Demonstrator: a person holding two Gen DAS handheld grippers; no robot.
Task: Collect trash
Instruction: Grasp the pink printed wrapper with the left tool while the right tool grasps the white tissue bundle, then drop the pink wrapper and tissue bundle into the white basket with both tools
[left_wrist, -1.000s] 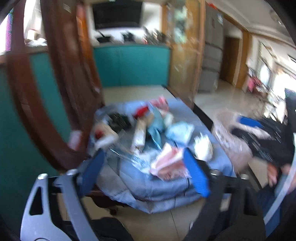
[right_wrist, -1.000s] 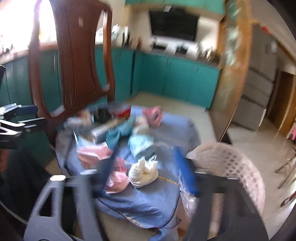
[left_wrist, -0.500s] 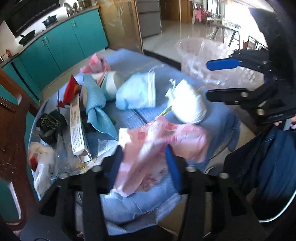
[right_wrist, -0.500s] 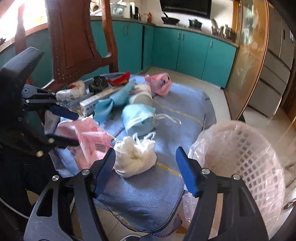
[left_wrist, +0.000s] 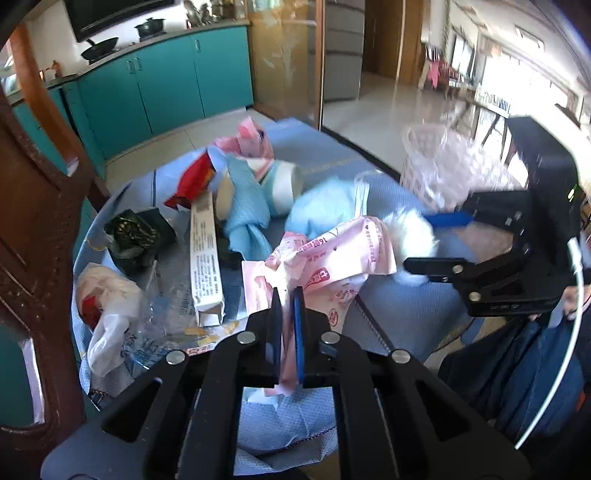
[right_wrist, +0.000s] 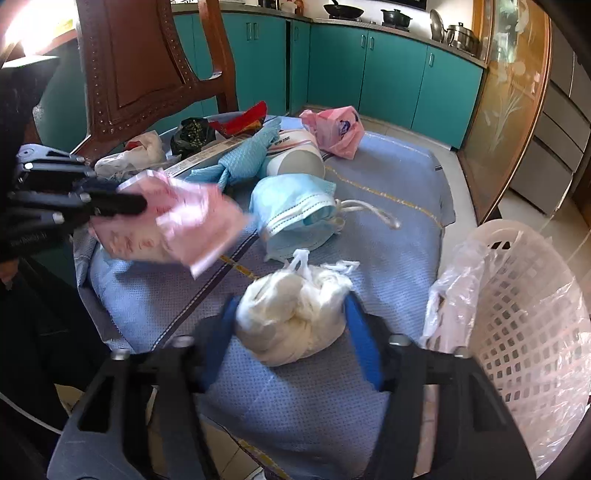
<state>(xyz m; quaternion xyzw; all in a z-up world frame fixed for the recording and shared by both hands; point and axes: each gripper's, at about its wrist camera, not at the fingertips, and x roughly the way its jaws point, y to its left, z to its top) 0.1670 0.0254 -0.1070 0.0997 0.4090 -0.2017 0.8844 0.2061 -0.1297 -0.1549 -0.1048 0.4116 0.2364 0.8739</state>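
The left gripper (left_wrist: 287, 301) is pinching a pink wrapper (left_wrist: 332, 258) at its near edge, jaws clenched tight on the thin film after just closing, probably because a flat sheet is easiest to lift by one edge. The right gripper (right_wrist: 291, 314) is straddling a white knotted bag (right_wrist: 291, 317), its blue fingers (right_wrist: 364, 339) at about 3 and 9 o'clock of the bundle; the jaws have just been narrowing and look to be pressing its sides, though the blur leaves that slightly uncertain. Both pieces are sitting on the blue cloth (right_wrist: 314, 398) at the near edge of the table, with a lined white basket (right_wrist: 524, 314) waiting at 3 o'clock of the bag, likely the drop point. More trash is lying toward 12 o'clock: a blue mask (right_wrist: 295, 206), a paper cup (right_wrist: 295, 158), a long box (left_wrist: 205, 258). The wrapper is carrying red Chinese print and a "16"; the rest is too small to read.
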